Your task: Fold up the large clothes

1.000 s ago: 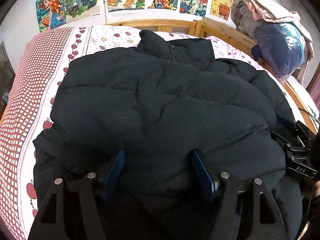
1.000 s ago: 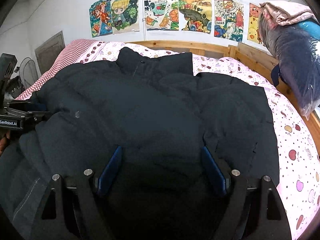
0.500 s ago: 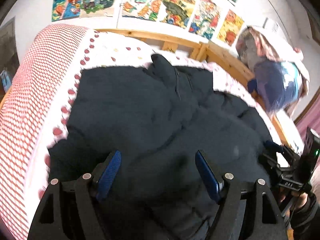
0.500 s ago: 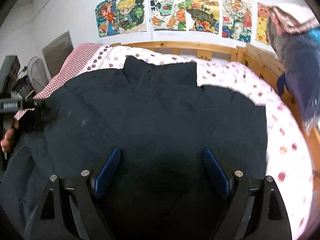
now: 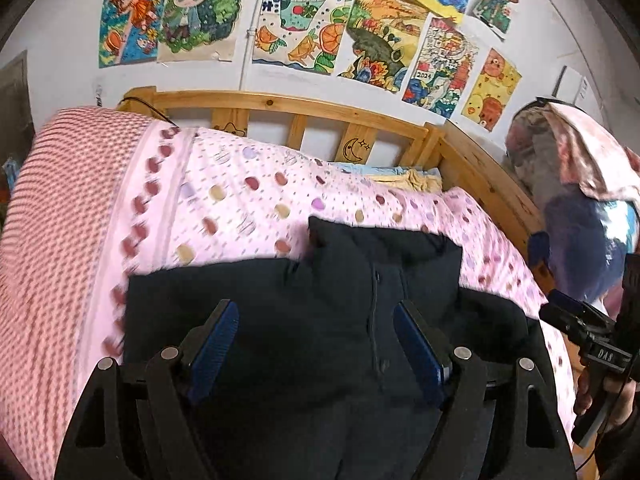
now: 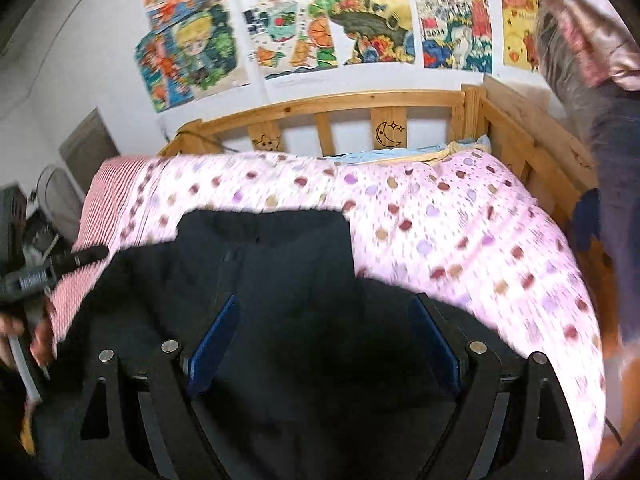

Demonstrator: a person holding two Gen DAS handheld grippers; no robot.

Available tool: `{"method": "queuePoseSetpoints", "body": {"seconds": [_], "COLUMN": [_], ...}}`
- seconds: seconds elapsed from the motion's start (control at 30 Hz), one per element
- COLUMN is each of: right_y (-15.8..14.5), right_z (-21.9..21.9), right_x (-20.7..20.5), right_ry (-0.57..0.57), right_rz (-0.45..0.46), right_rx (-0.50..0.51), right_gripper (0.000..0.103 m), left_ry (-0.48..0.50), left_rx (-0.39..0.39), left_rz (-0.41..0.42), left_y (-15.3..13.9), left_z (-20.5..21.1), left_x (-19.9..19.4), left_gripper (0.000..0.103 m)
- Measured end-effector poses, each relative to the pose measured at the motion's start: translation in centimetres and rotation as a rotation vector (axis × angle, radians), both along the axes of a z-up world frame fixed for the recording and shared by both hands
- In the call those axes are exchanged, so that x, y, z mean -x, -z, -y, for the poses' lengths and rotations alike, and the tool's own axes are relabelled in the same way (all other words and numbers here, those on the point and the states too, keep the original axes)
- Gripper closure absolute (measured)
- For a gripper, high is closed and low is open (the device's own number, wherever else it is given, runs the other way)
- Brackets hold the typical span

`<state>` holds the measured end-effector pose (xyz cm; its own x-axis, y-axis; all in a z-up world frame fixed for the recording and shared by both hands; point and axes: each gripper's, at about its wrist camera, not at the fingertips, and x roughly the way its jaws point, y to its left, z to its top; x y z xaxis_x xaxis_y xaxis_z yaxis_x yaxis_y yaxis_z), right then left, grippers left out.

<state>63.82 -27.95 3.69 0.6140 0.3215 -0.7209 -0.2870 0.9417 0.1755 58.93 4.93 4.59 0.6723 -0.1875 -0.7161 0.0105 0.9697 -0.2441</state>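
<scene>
Black puffy jacket (image 5: 320, 320) lies zipped and collar-up on the pink bedspread (image 5: 248, 200).

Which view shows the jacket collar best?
Left wrist. The jacket collar is sharp there, with the zipper line visible between the open left gripper fingers. In the right wrist view the collar is motion-blurred and dark, only its outline against the bedspread readable.

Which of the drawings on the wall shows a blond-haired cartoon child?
The second drawing from the left, with a big-eyed blond child among green leaves. Its neighbours differ: an orange-haired figure on blue to its left, and orange fruit slices to its right.
</scene>
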Motion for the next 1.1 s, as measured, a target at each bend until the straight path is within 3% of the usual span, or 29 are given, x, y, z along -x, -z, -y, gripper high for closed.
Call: {"method": "queuePoseSetpoints", "body": {"seconds": [0.13, 0.2, 0.27, 0.33, 0.43, 0.53, 0.6, 0.7, 0.93, 1.1], "right_y": [1.7, 2.8, 4.0, 5.4, 6.9, 8.0, 8.1, 7.2, 2.4, -0.3], "right_z": [-2.1, -3.4, -4.6, -5.4, -6.0, -6.4, -6.6, -6.6, -4.6, -2.2], "right_x": [-5.2, -7.0, -8.7, -10.6, -12.1, -12.8, -12.4, -10.8, -5.0, -0.2], "right_ry": [0.015, 0.016, 0.018, 0.028, 0.044, 0.050, 0.047, 0.022, -0.028, -0.048], "right_rz": [-0.027, -0.033, -0.049, -0.072, -0.107, -0.129, -0.111, -0.066, 0.020, 0.050], "right_rx": [0.010, 0.040, 0.061, 0.057, 0.039, 0.034, 0.046, 0.054, 0.057, 0.031], "right_gripper": [0.022, 0.029, 0.045, 0.051, 0.062, 0.083, 0.091, 0.095, 0.098, 0.098], "left_ry": [-0.017, -0.036, -0.050, -0.056, -0.048, -0.047, -0.053, -0.053, -0.018, 0.000], "left_rx": [-0.002, -0.006, -0.006, -0.006, -0.005, 0.016, 0.014, 0.006, -0.031, -0.004], "left_rz": [-0.006, -0.011, -0.012, -0.014, -0.039, -0.055, -0.052, -0.029, 0.030, 0.075], "left_y": [1.5, 2.6, 3.5, 4.6, 5.8, 6.5, 6.6, 5.9, 2.0, -0.8], "left_z": [0.9, 1.4, 1.7, 2.2, 2.7, 2.6, 2.6, 2.6, 3.0, 2.4], "left_x": [-4.1, -6.0, -7.6, -9.2, -10.9, -11.6, -11.6, -10.8, -5.5, 0.5], "left_gripper": [0.025, 0.025, 0.025, 0.029, 0.052, 0.072, 0.084, 0.092, 0.095, 0.097]}}
